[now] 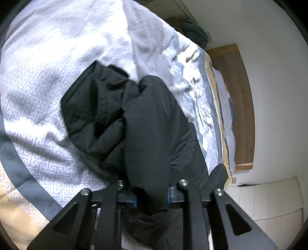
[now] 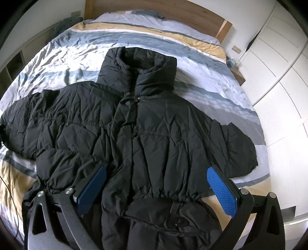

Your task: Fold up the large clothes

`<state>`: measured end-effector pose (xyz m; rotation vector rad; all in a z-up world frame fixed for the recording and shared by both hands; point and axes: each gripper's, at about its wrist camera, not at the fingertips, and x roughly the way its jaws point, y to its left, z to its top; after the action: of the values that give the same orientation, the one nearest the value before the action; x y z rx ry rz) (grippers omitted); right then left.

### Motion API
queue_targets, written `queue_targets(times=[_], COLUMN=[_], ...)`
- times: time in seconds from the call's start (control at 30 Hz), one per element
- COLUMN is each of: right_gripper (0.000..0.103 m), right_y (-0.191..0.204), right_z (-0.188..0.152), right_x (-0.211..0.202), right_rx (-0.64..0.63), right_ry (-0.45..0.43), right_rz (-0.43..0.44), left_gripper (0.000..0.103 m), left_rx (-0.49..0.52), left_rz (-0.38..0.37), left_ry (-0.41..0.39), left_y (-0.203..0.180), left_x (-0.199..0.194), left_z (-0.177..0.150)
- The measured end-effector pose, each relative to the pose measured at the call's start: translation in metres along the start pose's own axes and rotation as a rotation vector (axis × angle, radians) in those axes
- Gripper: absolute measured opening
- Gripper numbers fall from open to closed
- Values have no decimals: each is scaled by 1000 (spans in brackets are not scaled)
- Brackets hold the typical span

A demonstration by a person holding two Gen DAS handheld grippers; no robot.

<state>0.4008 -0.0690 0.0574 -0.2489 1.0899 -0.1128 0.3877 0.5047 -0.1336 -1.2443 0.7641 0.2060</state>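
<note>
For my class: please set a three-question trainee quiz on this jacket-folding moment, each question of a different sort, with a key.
1. True or false: the left gripper has its fingers shut on part of the black puffer jacket.
2. Multiple choice: the right gripper is (A) shut on the collar, (B) open above the jacket's hem, (C) gripping the striped duvet.
3. Fill in: the jacket lies front-up, its collar pointing toward the wooden ____.

Key
1. True
2. B
3. headboard

Left gripper point(image 1: 151, 194) clamped, right gripper point(image 2: 156, 184) agape.
</note>
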Motion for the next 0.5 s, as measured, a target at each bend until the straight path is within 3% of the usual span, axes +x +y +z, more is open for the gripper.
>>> queue_targets(times=[0.5], right_gripper=[102], right_y=[11], right_z=[-4], right_x=[-1], right_rx=[-25], right_ry=[12], right_rz=[-14], left_gripper=[11], left_rx=[170], left_rz=[-6], left_ry=[17], left_y=[-39], left_x=[-6], left_z=[-12])
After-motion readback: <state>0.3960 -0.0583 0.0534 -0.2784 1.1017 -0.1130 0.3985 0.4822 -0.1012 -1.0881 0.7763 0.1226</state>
